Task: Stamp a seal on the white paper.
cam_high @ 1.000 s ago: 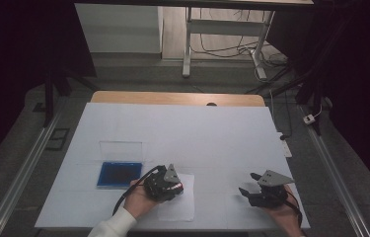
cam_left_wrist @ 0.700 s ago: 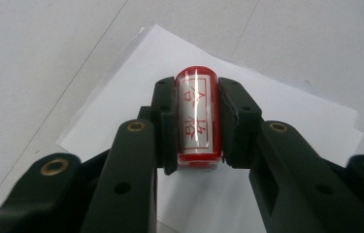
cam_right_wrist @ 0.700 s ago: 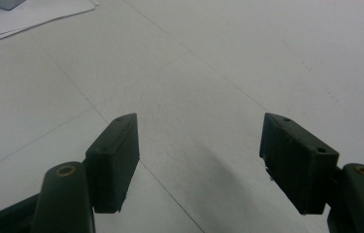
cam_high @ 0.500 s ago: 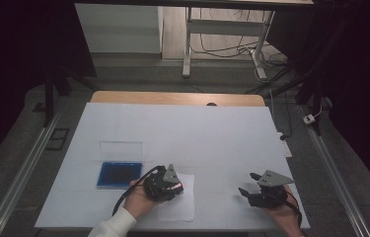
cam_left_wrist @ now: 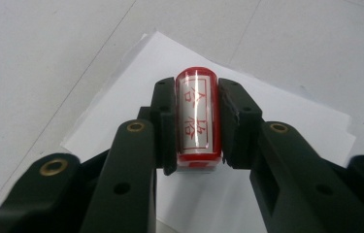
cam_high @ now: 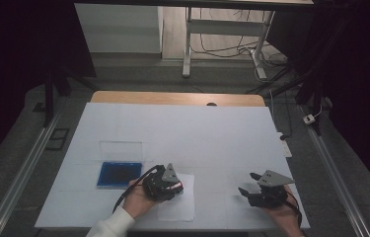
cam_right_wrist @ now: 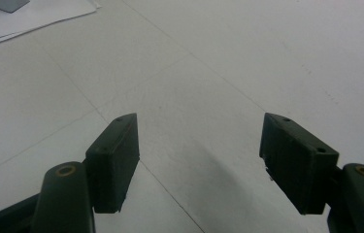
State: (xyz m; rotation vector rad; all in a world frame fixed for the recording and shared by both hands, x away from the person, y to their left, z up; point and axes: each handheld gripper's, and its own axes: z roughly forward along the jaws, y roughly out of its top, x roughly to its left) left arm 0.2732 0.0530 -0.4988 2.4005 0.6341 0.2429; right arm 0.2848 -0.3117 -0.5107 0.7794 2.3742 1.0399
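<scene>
A red stamp point(cam_left_wrist: 196, 119) with a white label bearing red characters sits clamped between the black pads of my left gripper point(cam_left_wrist: 196, 126). It is held over a white sheet of paper point(cam_left_wrist: 286, 121), and whether its base touches the sheet I cannot tell. In the high view the left gripper point(cam_high: 165, 183) is over the paper point(cam_high: 180, 207) near the table's front edge, just right of a blue ink pad point(cam_high: 119, 174). My right gripper point(cam_high: 248, 184) rests at the front right, jaws wide apart. Its own view shows the right gripper point(cam_right_wrist: 199, 155) with nothing between the pads.
A clear lid point(cam_high: 120, 148) lies just behind the blue ink pad. The white table cover point(cam_high: 182, 133) reaches back to a wooden edge point(cam_high: 172, 98). Beyond stand table legs and cables on the floor. A corner of paper point(cam_right_wrist: 24, 19) shows at the right gripper view's upper left.
</scene>
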